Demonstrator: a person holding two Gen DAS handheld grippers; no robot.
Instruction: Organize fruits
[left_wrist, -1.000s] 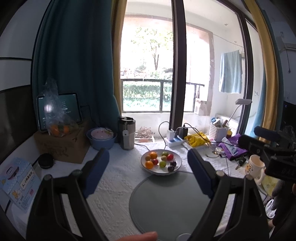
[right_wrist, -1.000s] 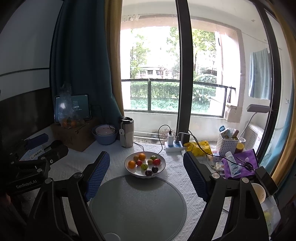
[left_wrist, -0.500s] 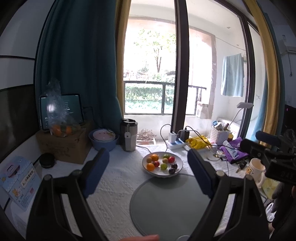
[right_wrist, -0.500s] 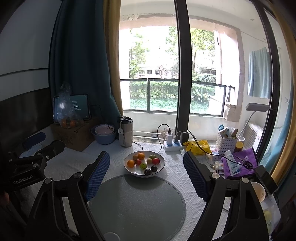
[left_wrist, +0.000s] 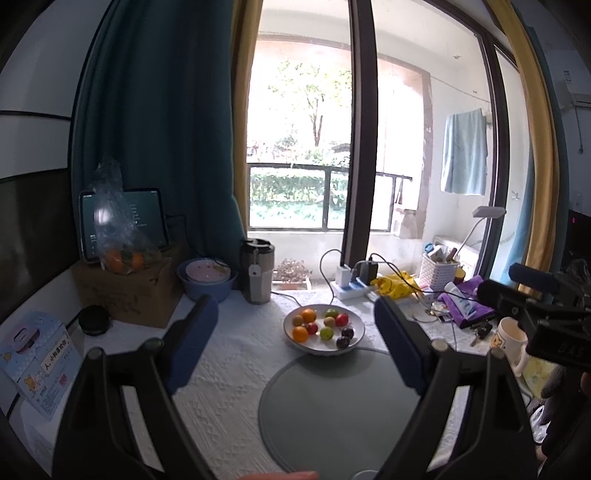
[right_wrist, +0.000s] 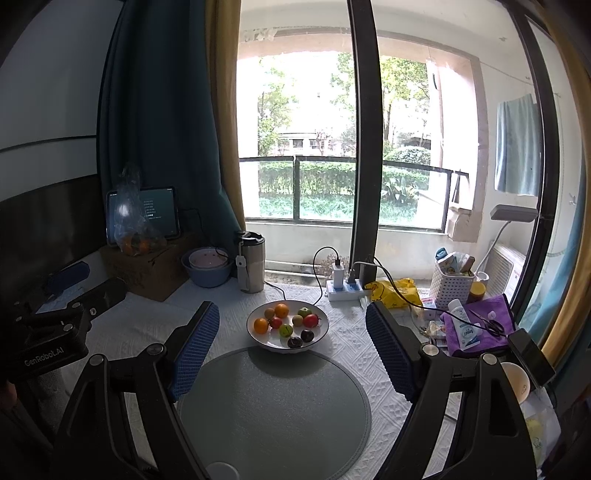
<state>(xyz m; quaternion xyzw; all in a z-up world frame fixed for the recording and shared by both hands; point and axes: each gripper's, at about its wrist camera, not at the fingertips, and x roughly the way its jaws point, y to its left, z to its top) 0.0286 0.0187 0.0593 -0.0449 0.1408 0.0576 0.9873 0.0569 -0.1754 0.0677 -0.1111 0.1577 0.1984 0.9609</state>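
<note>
- Across the white textured surface (right_wrist: 155, 325), spread below a tall window, lies a round grey-green mat (right_wrist: 275, 410), the largest thing on it; its far edge reaches the near rim of the fruit bowl.
- Left claw (left_wrist: 295, 345): blue-padded fingers (left_wrist: 190, 341) stand wide apart with nothing between them, above the mat and short of the bowl. From the right wrist view its black body shows at the left edge (right_wrist: 55, 332).
- Right claw (right_wrist: 291, 345): blue-padded fingers (right_wrist: 194, 345) likewise spread wide and empty, framing the bowl from the near side. From the left wrist view its dark body shows at the right edge (left_wrist: 543, 306).
- Cardboard box (right_wrist: 147, 269) at the far left carries a lit tablet (right_wrist: 147, 216) and a clear bag of oranges (right_wrist: 136, 236).
- White bowl (right_wrist: 258, 339) sits mid-surface, well apart from both claws; being round, it has no long axis.
- Steel tumbler (right_wrist: 252, 262) stands upright just beside stacked blue and pink bowls (right_wrist: 207, 267).
- Only the left wrist view shows the printed carton (left_wrist: 40, 360) at the near left and a white mug with a cartoon face (left_wrist: 511, 338); only the right wrist view shows a dark phone (right_wrist: 532, 356) near the purple cloth (right_wrist: 495, 314).
- Fruit in the bowl: two oranges (right_wrist: 281, 310), a red apple (right_wrist: 312, 320), green fruits (right_wrist: 304, 312), a small red one (right_wrist: 275, 323), two dark plums (right_wrist: 307, 335). All are roundish; which way their stems point is too small to tell.
</note>
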